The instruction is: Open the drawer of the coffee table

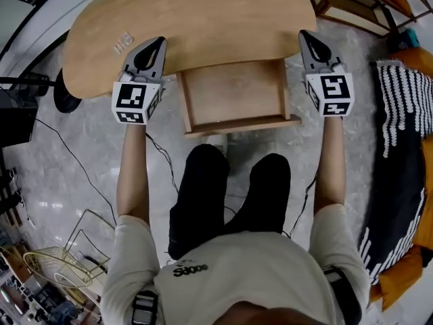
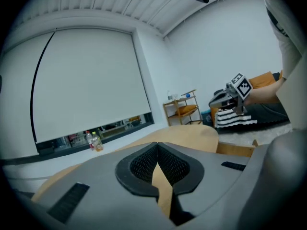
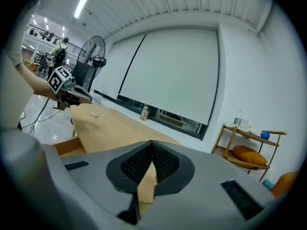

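Left gripper (image 1: 157, 43), right gripper (image 1: 308, 36) beside open pale-wood drawer (image 1: 233, 92)

A short dark print (image 1: 189, 269) is seen on the person's shirt (image 1: 237, 266), upside down and too blurred to be read. No other lettering can be read.

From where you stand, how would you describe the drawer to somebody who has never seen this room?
Look for the curved wooden table on the grey floor. A shallow drawer is pulled out from under its near edge. Unlike the rounded table, it is a square-cornered, open-topped box.
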Action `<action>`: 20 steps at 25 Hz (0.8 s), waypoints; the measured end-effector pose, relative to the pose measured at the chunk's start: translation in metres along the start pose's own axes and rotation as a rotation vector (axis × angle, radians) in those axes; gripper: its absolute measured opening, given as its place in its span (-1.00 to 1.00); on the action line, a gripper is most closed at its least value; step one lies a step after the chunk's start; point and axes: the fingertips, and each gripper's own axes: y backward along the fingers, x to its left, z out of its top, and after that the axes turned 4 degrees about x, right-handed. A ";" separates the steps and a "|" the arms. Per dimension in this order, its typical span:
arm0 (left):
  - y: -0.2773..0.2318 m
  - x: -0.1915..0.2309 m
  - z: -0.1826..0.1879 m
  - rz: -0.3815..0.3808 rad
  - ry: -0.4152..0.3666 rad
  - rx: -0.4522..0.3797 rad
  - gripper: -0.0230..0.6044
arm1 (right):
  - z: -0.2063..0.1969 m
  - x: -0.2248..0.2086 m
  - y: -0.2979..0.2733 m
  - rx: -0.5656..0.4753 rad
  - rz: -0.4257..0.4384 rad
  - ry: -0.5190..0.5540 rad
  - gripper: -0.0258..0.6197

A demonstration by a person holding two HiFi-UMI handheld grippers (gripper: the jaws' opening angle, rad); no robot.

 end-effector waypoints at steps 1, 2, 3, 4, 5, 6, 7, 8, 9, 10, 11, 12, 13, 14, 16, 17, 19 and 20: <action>0.002 0.009 0.012 -0.008 0.010 0.011 -0.87 | 0.012 -0.005 0.000 0.016 0.002 -0.008 -0.90; 0.005 0.018 0.024 -0.017 0.021 0.024 -0.87 | 0.025 -0.010 0.002 0.034 0.006 -0.018 -0.90; 0.008 0.026 0.037 -0.025 0.030 0.035 -0.87 | 0.039 -0.017 0.005 0.050 0.009 -0.026 -0.90; 0.010 0.035 0.052 -0.033 0.038 0.044 -0.87 | 0.054 -0.024 0.006 0.065 0.012 -0.032 -0.90; 0.012 0.045 0.066 -0.038 0.044 0.053 -0.87 | 0.070 -0.032 0.007 0.079 0.013 -0.035 -0.90; 0.013 0.054 0.081 -0.043 0.049 0.061 -0.87 | 0.086 -0.040 0.009 0.092 0.012 -0.039 -0.90; 0.014 0.063 0.096 -0.047 0.053 0.066 -0.87 | 0.101 -0.049 0.011 0.103 0.010 -0.043 -0.90; 0.014 0.072 0.111 -0.049 0.059 0.069 -0.87 | 0.116 -0.058 0.012 0.112 0.008 -0.047 -0.90; 0.013 0.081 0.126 -0.050 0.066 0.069 -0.87 | 0.132 -0.068 0.014 0.119 0.005 -0.050 -0.90; 0.012 0.089 0.142 -0.050 0.074 0.066 -0.87 | 0.148 -0.077 0.015 0.126 0.003 -0.049 -0.90; 0.011 0.098 0.157 -0.048 0.082 0.062 -0.87 | 0.164 -0.087 0.014 0.131 0.002 -0.042 -0.90; 0.010 0.106 0.173 -0.046 0.087 0.057 -0.87 | 0.181 -0.096 0.013 0.134 0.001 -0.030 -0.90; 0.009 0.114 0.188 -0.046 0.090 0.052 -0.87 | 0.198 -0.105 0.012 0.134 0.000 -0.013 -0.90; 0.008 0.122 0.202 -0.046 0.091 0.048 -0.87 | 0.217 -0.114 0.012 0.131 -0.001 0.002 -0.90; 0.005 0.141 0.231 -0.041 0.100 0.039 -0.87 | 0.254 -0.133 0.010 0.120 -0.006 0.020 -0.90; 0.004 0.152 0.244 -0.035 0.108 0.035 -0.87 | 0.273 -0.141 0.009 0.115 -0.009 0.025 -0.90; 0.002 0.172 0.270 -0.028 0.119 0.028 -0.87 | 0.310 -0.155 0.004 0.108 -0.014 0.034 -0.90; 0.001 0.179 0.282 -0.027 0.115 0.027 -0.87 | 0.326 -0.161 0.002 0.106 -0.018 0.042 -0.90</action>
